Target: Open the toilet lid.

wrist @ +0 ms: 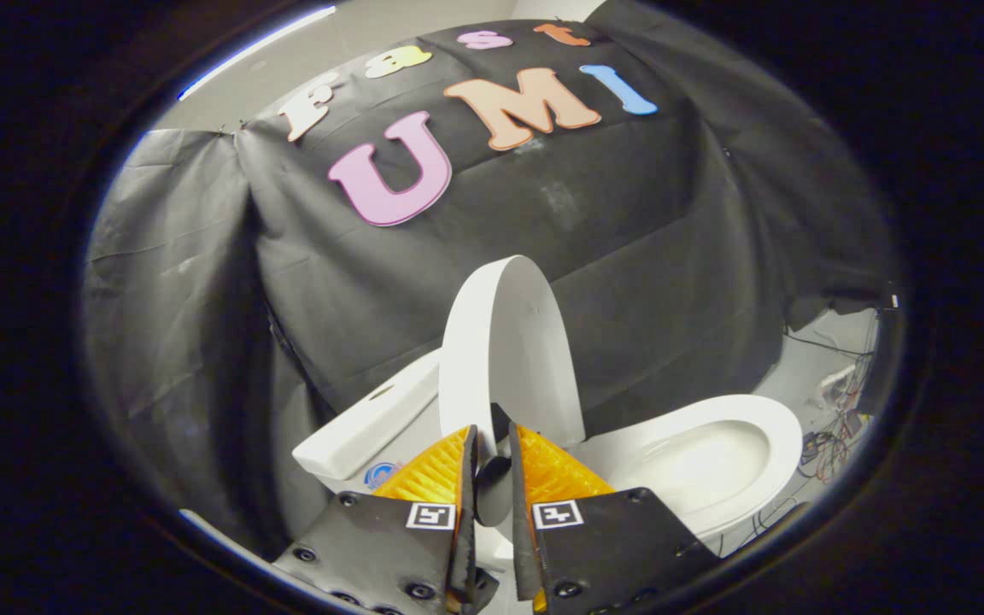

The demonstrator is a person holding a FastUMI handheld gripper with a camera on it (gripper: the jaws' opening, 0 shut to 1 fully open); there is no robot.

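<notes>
1. One gripper (492, 444) sits at the bottom centre of the frame. Its two fingers (436, 470) run forward side by side with only a narrow slit between them, and each carries one small square marker on its dark base plate.
2. The jaws are nearly closed. The lower edge of the toilet lid (505, 342) drops into the slit between them, but whether both fingers actually press on it I cannot tell, as the contact is hidden behind the finger edges.
3. One toilet lid, white and oval, stands raised just ahead of the fingers at the centre of the frame. Its long axis runs nearly vertical, leaning slightly; its rounded free end points up toward the upper middle of the frame, and its other end goes down to the fingers. The broad face turns toward the right of the frame, with a thin edge showing on its left.
4. One toilet bowl (714, 465) with its white rim lies to the lower right, beside the right finger, open to view and pale inside. Its long axis runs from the fingers out toward the right of the frame.
5. One white tank (355, 427) lies to the lower left, just beyond the left finger, a small round blue mark (381, 474) low on it.
6. A tangle of cables (834, 436) lies on the pale floor (808, 367) at the right, past the bowl; their number cannot be counted.
7. Farthest back, black cloth (629, 256) drapes across the whole middle of the frame, with one bright light strip (253, 51) at the upper left.
</notes>
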